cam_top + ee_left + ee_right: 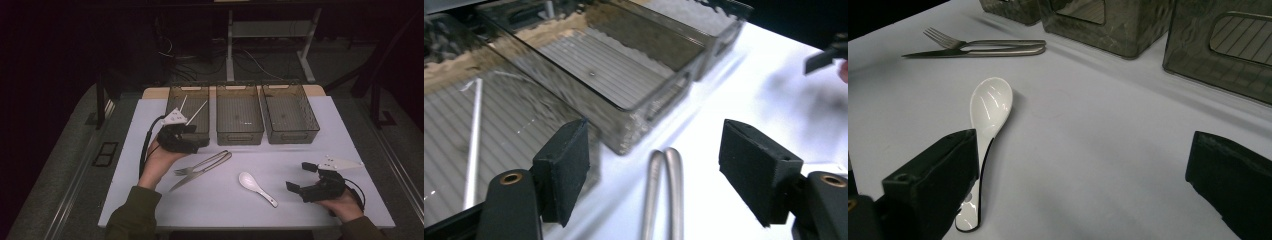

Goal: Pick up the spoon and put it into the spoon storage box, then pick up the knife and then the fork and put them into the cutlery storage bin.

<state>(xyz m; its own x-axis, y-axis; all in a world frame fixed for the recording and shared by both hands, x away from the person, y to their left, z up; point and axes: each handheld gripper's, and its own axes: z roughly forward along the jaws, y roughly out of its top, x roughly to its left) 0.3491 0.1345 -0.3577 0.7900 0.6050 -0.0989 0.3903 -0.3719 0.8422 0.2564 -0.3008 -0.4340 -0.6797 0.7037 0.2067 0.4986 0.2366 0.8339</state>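
A steel fork (pixel 200 164) and knife (pixel 187 181) lie side by side at the table's centre-left, their handles (pixel 674 190) showing between my left gripper's jaws in the left gripper view. A white ceramic spoon (pixel 250 182) lies to their right. My left gripper (pixel 197 139) hovers at the front of the left smoky bin (pixel 172 107), open with nothing between its pads. That bin holds two white sticks (pixel 197 112). My right gripper (pixel 300 177) rests at the front right, open and bare, with the spoon (pixel 990 102) just beyond its left jaw.
Three smoky plastic bins stand in a row at the back; the middle bin (pixel 239 135) and the right bin (pixel 292 136) hold nothing visible. The white table top (pixel 225 210) ends near the person's forearms. Desk legs and cables lie beyond the table.
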